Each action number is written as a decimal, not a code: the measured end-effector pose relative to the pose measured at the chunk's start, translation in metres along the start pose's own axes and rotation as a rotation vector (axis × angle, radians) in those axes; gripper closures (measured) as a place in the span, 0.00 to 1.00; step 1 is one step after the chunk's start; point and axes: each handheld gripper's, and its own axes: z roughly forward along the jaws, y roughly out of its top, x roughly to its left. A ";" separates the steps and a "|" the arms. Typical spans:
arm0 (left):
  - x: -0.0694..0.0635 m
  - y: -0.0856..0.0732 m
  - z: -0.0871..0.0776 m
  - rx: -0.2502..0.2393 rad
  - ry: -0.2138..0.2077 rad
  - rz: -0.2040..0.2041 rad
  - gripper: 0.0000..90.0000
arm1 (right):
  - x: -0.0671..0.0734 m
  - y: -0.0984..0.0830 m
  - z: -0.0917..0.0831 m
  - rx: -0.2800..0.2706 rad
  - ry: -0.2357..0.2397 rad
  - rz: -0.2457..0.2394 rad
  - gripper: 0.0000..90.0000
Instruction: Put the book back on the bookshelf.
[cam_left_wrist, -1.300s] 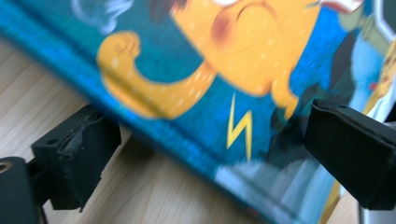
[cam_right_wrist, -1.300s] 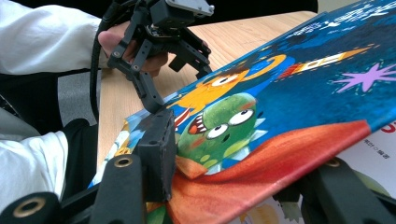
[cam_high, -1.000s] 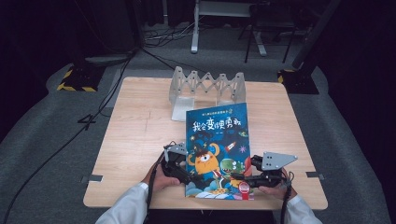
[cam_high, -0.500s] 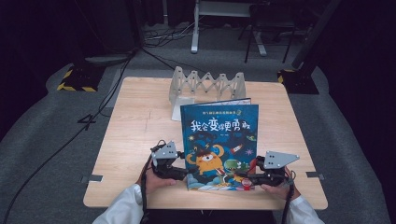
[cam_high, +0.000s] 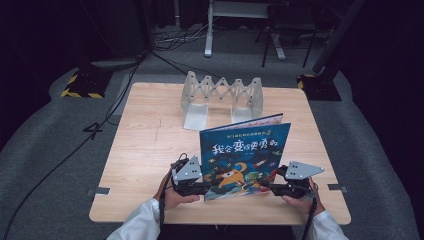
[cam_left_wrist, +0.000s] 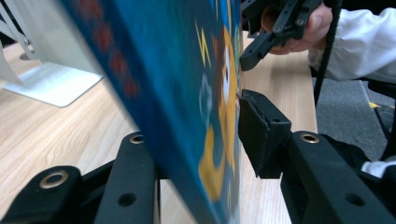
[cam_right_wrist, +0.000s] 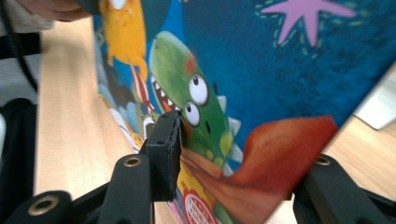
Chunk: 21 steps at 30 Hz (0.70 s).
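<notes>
Now tilted up off the wooden table (cam_high: 140, 150), no longer flat as a second ago: blue picture book (cam_high: 245, 155), near edge low. Clamped at its left edge by the left gripper (cam_high: 200, 188), jaws just closing on the cover; pinched at the right corner by the right gripper (cam_high: 274, 189). Probably bound for the accordion book rack (cam_high: 222, 92) behind.

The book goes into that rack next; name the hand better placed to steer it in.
Probably left: the left tongs grip the book on the side nearer the rack; the right tongs sit farther off.
</notes>
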 end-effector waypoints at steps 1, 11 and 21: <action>0.000 0.001 0.000 -0.003 0.006 0.005 0.70 | 0.000 0.000 0.000 0.001 -0.015 -0.005 0.62; -0.001 0.004 -0.002 -0.041 0.026 0.035 0.76 | 0.005 -0.005 -0.004 -0.010 -0.078 -0.016 0.58; -0.008 0.007 0.000 -0.044 0.018 0.084 0.85 | 0.001 -0.016 -0.019 -0.006 -0.119 0.015 0.58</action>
